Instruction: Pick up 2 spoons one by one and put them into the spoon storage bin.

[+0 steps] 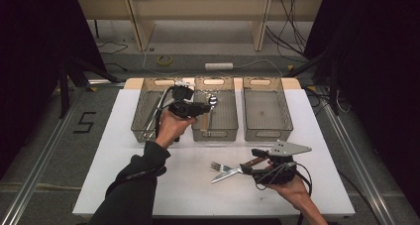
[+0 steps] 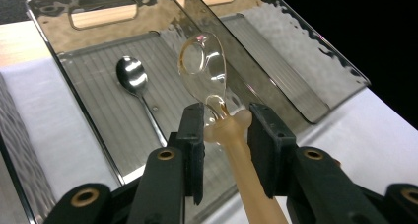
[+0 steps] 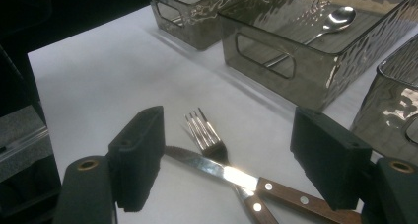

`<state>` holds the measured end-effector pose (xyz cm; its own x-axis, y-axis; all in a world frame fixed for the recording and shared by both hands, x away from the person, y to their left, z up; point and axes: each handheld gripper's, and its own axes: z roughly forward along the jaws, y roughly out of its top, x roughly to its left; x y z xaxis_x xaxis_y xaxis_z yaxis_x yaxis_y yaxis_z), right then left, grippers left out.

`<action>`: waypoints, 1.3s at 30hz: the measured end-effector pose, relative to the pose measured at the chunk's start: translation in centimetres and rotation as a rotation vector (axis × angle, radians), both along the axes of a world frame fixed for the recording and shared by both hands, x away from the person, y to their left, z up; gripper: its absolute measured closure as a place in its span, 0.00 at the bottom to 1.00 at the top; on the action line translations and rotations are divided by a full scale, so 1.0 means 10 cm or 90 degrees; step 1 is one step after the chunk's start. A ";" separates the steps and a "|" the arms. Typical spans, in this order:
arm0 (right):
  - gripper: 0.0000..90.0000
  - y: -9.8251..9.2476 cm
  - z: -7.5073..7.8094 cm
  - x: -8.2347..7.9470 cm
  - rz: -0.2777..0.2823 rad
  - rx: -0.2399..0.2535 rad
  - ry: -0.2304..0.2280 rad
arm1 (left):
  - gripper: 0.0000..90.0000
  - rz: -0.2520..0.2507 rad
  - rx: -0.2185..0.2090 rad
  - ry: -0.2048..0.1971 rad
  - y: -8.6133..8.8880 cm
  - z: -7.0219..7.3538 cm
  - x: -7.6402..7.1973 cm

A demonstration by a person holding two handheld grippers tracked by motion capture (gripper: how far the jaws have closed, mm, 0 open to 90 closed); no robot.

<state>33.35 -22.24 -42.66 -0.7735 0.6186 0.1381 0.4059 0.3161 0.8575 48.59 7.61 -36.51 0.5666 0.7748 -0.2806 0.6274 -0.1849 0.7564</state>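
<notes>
My left gripper [image 1: 207,106] hovers over the middle bin [image 1: 223,123], shut on the beige handle of a clear plastic spoon [image 2: 204,66] whose bowl points forward above the bin floor. A metal spoon [image 2: 132,77] lies inside that bin [image 2: 49,31]. At the front right of the table, a wooden-handled knife [image 1: 227,174] lies crossed over a fork [image 1: 217,166]. My right gripper [image 1: 246,168] stands open just right of them. In the right gripper view, the knife [image 3: 217,168] and fork [image 3: 203,131] lie between the spread jaws of the gripper [image 3: 231,135], which touch neither.
Three smoky transparent bins stand in a row at the back of the white table [image 1: 148,180]. The left bin [image 1: 146,113] holds long utensils. The right bin [image 1: 267,111] looks bare. A person's sleeve [image 1: 133,185] crosses the front left.
</notes>
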 end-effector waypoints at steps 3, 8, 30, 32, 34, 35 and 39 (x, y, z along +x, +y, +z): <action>0.34 -0.01 0.00 0.00 -0.001 0.000 0.002 | 0.76 0.007 0.002 0.001 -0.01 -0.01 0.08; 0.34 -0.01 -0.01 0.00 -0.001 0.001 0.001 | 0.75 0.016 0.015 -0.004 -0.03 -0.03 0.18; 0.34 -0.02 -0.01 0.01 0.001 0.001 0.003 | 0.75 0.048 0.068 -0.013 -0.09 -0.18 0.48; 0.34 -0.02 0.00 0.01 0.001 0.004 0.002 | 0.75 0.047 0.071 -0.012 -0.09 -0.20 0.49; 0.34 -0.02 -0.01 0.01 0.001 0.004 0.003 | 0.75 0.049 0.071 -0.014 -0.08 -0.21 0.49; 0.34 -0.02 -0.01 0.01 0.001 0.004 0.003 | 0.75 0.049 0.070 -0.015 -0.08 -0.21 0.49; 0.34 -0.02 -0.01 0.01 0.001 0.005 0.003 | 0.75 0.048 0.072 -0.016 -0.07 -0.25 0.50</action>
<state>33.45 -22.42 -42.76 -0.7740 0.6160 0.1466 0.4098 0.3108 0.8576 53.56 6.88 -38.99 0.5112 0.8413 -0.1756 0.6238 -0.2226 0.7492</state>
